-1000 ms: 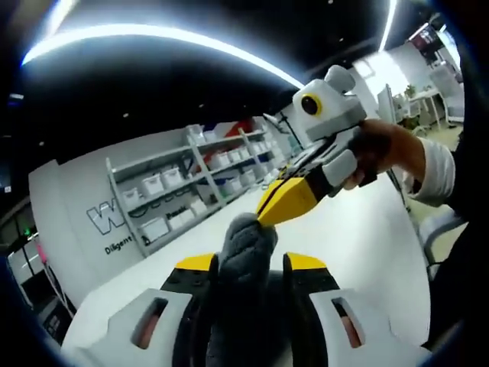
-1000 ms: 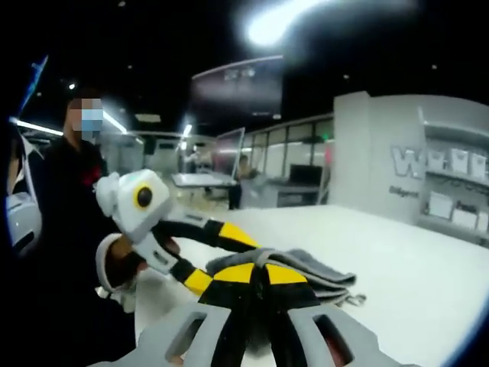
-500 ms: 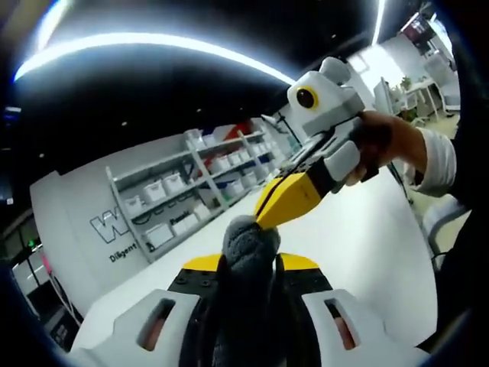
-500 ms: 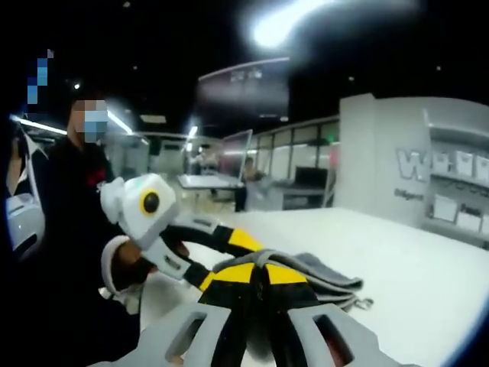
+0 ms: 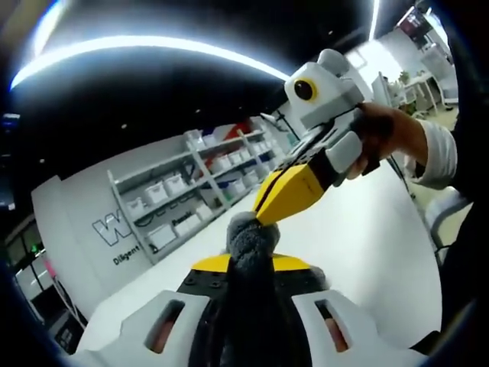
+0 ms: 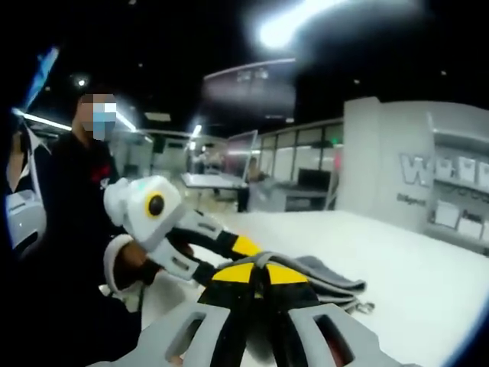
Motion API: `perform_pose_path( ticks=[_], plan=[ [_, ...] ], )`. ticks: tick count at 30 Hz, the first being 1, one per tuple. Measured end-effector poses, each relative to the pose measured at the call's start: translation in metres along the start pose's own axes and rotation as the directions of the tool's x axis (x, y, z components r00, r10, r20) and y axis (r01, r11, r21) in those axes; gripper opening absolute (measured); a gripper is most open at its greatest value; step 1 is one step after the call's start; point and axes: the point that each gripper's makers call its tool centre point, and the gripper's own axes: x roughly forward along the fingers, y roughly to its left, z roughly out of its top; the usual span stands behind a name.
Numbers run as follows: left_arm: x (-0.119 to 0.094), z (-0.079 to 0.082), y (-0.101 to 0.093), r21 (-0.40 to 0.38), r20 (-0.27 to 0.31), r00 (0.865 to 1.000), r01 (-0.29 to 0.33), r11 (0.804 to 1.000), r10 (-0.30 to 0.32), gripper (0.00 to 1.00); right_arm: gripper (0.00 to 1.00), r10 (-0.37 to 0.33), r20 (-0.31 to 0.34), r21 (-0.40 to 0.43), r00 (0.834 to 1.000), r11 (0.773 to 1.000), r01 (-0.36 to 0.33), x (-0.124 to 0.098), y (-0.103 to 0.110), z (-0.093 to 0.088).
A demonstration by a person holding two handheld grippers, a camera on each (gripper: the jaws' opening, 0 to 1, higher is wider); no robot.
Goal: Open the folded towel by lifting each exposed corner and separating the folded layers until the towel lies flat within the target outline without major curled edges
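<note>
The grey towel (image 5: 249,243) stands bunched up between the yellow tips of my left gripper (image 5: 250,264), which is shut on it. My right gripper (image 5: 269,212) comes in from the right, held by a hand (image 5: 386,138), its yellow tips shut on the same bunch at the top. In the right gripper view, my right gripper (image 6: 258,274) pinches a folded edge of the towel (image 6: 325,279), whose layers trail to the right onto the white table (image 6: 428,283). The left gripper (image 6: 246,248) meets it from the left. Both hold the towel a little above the table.
White table top (image 5: 367,237) stretches away under both grippers. Shelves with white bins (image 5: 199,183) line the wall behind it. A person in black (image 6: 69,229) stands close at the table's edge, with desks far behind.
Both grippers keep their hold on the towel. The left jaws have drawn slightly closer around it, and the two grippers have shifted a little while staying together.
</note>
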Motion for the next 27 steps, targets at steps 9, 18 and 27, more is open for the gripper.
perform_pose_path(
  ticks=[9,18,27],
  plan=[
    [-0.005,0.001,0.011,0.017,0.007,1.0,-0.026,1.0,0.026,0.12,0.0,-0.003,0.011,-0.02,1.0,1.0,0.003,-0.006,-0.003,0.003],
    [-0.01,0.001,0.019,0.006,0.005,0.999,-0.042,0.999,0.042,0.11,0.01,-0.043,-0.012,-0.03,0.999,0.999,0.042,-0.011,-0.016,-0.003],
    [-0.017,0.003,0.032,-0.006,0.01,0.997,-0.077,0.997,0.077,0.11,0.09,-0.075,-0.087,-0.05,0.993,0.996,0.071,-0.006,-0.028,-0.028]
  ],
)
